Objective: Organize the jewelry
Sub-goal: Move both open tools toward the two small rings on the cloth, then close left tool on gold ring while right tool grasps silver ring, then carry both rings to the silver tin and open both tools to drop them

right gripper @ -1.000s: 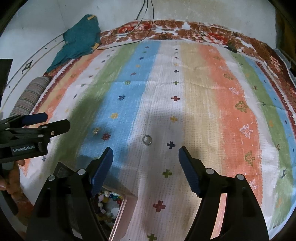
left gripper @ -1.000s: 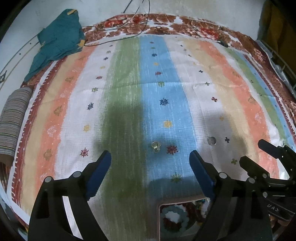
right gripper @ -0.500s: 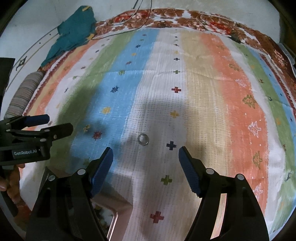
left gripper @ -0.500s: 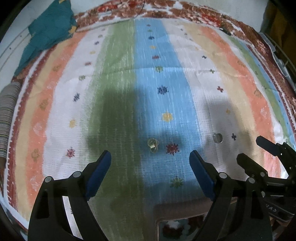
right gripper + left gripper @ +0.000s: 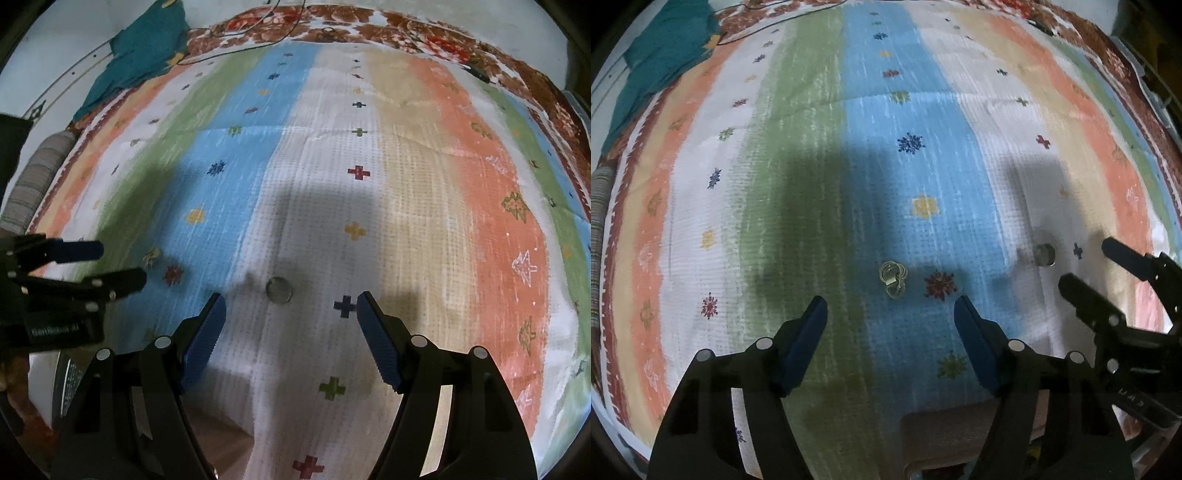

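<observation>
the left gripper (image 5: 891,314), jaws apart, hovers just before a gold earring (image 5: 894,277) on the striped bedspread (image 5: 812,147); the right gripper (image 5: 290,314), jaws apart, faces a silver ring (image 5: 279,290).

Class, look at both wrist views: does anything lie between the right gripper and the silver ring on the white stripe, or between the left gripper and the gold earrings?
Nothing visible does. The silver ring lies on bare cloth just ahead of the open right gripper. The gold earrings lie equally unobstructed ahead of the open left gripper.
</observation>
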A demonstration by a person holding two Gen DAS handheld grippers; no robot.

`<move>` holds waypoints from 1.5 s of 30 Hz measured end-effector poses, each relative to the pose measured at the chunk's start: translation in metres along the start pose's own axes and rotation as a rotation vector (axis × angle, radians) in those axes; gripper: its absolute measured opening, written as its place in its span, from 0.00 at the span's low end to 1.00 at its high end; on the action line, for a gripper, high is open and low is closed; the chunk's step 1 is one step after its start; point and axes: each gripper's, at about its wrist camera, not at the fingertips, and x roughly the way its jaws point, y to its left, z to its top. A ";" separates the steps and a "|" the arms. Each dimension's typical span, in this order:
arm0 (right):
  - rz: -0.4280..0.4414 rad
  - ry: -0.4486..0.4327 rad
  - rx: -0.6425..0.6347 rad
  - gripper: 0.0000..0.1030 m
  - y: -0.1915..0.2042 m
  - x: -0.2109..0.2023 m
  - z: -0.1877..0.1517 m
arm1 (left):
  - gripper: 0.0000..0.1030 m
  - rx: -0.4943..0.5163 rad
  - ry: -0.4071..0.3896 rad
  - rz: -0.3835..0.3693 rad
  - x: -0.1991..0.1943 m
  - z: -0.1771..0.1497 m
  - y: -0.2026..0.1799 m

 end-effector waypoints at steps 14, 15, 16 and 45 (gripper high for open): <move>0.017 0.068 0.019 0.53 -0.002 0.030 0.006 | 0.48 -0.017 0.059 -0.009 0.019 0.010 0.007; 0.016 0.069 0.021 0.52 -0.002 0.031 0.007 | 0.44 -0.012 0.063 -0.008 0.021 0.011 0.006; 0.014 0.067 0.022 0.50 -0.003 0.032 0.008 | 0.43 -0.007 0.063 -0.006 0.022 0.012 0.005; 0.027 0.009 -0.015 0.19 0.013 0.003 0.000 | 0.09 0.063 -0.027 -0.029 -0.008 0.008 -0.017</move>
